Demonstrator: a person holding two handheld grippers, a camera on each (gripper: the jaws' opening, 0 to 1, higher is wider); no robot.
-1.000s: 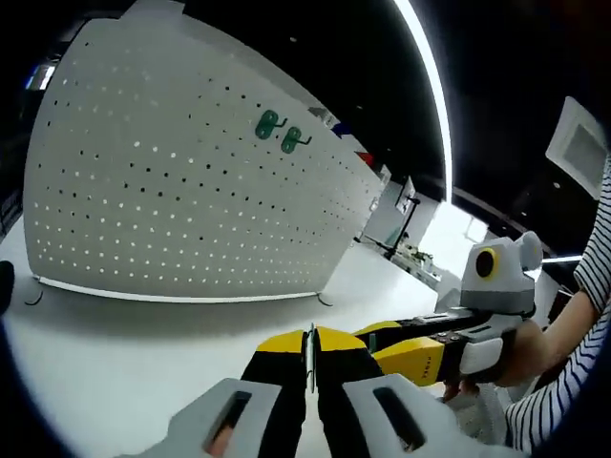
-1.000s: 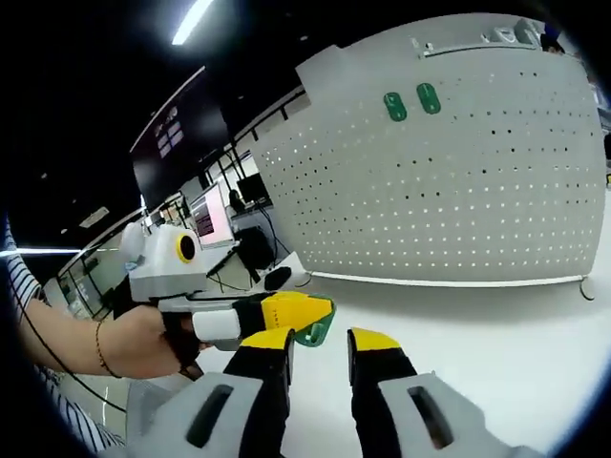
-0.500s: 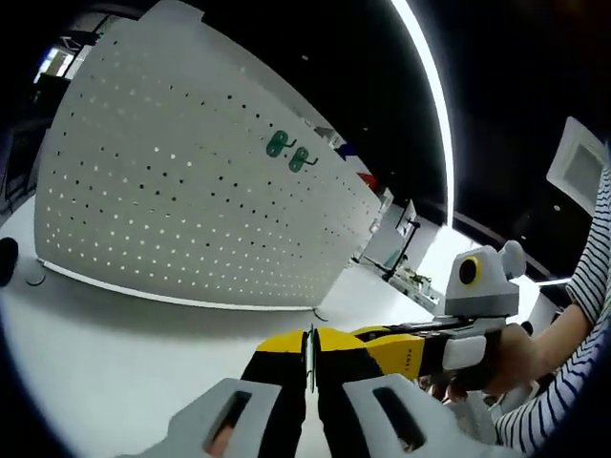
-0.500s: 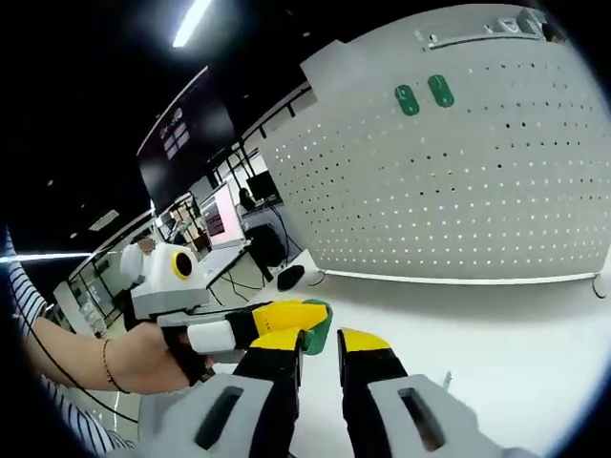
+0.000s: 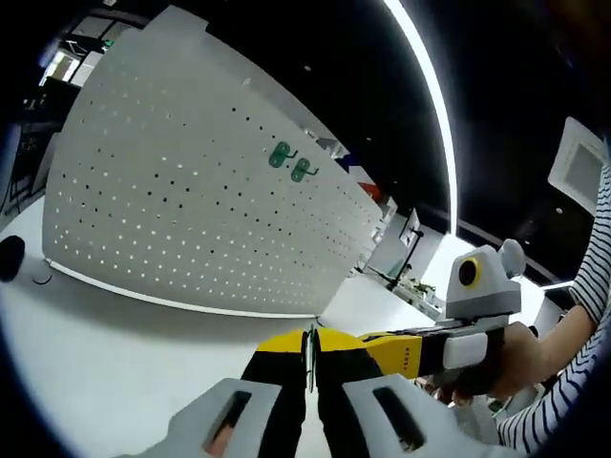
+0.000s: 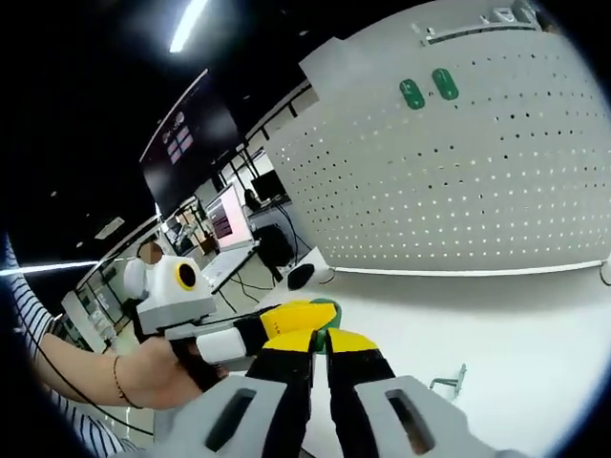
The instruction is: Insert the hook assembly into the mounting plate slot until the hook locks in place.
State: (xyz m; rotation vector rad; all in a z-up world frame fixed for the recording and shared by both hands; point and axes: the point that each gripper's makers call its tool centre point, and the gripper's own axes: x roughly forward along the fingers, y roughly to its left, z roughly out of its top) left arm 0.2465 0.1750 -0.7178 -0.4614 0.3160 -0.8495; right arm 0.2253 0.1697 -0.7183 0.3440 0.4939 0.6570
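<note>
Your left gripper (image 5: 310, 367) is closed on the thin edge of the green hook (image 6: 325, 320), and the right gripper (image 6: 315, 348) closes around it too. It looks light, stiff plastic; grip its flat base. The pegboard (image 5: 191, 210) stands well apart

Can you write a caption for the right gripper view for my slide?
Two grippers, left and right, meet over a green hook before a white pegboard already carrying two green hooks.
</note>
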